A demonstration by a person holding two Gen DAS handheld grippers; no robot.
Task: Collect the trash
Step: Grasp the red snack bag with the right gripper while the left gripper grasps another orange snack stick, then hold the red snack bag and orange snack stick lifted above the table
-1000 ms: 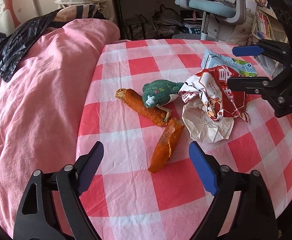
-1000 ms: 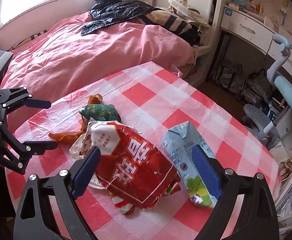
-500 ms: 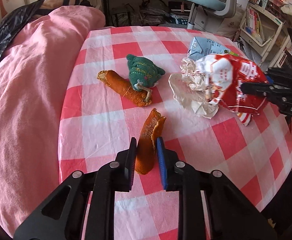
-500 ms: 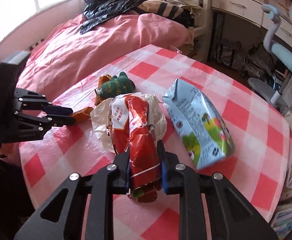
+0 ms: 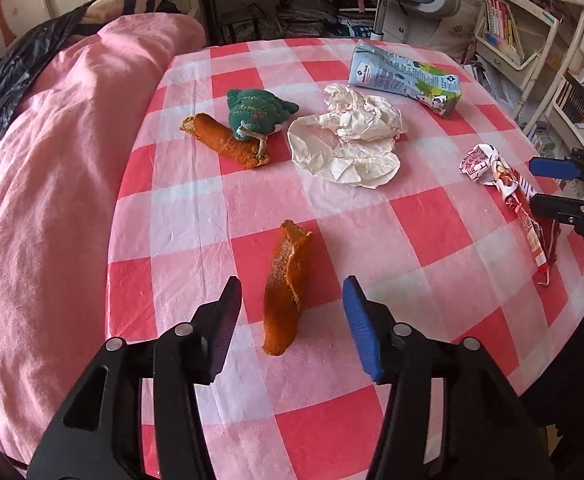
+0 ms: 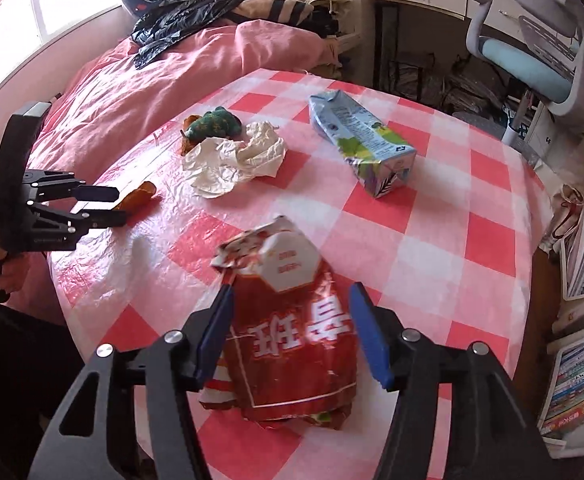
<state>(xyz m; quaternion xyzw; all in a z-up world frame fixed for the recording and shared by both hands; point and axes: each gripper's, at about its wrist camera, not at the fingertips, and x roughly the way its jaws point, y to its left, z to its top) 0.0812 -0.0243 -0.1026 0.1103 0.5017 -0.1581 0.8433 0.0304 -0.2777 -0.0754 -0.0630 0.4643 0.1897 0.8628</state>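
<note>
Left hand-held gripper (image 5: 292, 318) pitched steeply down over the bench (image 5: 432, 216) in red-and-white check cloth, jaws about half spread and opening, clear of the curled orange peel strip (image 5: 282, 288) lying between them on the cloth. Right hand-held gripper (image 6: 290, 330) likewise tilted down, jaws opening, straddling the crumpled red foil snack bag (image 6: 292, 340); left pad at the bag's edge, contact unclear. Farther ahead: crumpled white paper (image 6: 236, 156), flattened pale-blue drink carton (image 6: 362, 144).

Both grippers (image 5: 288, 320) (image 6: 290, 328) have black angular frames, silver screws and blue-padded jaws.
</note>
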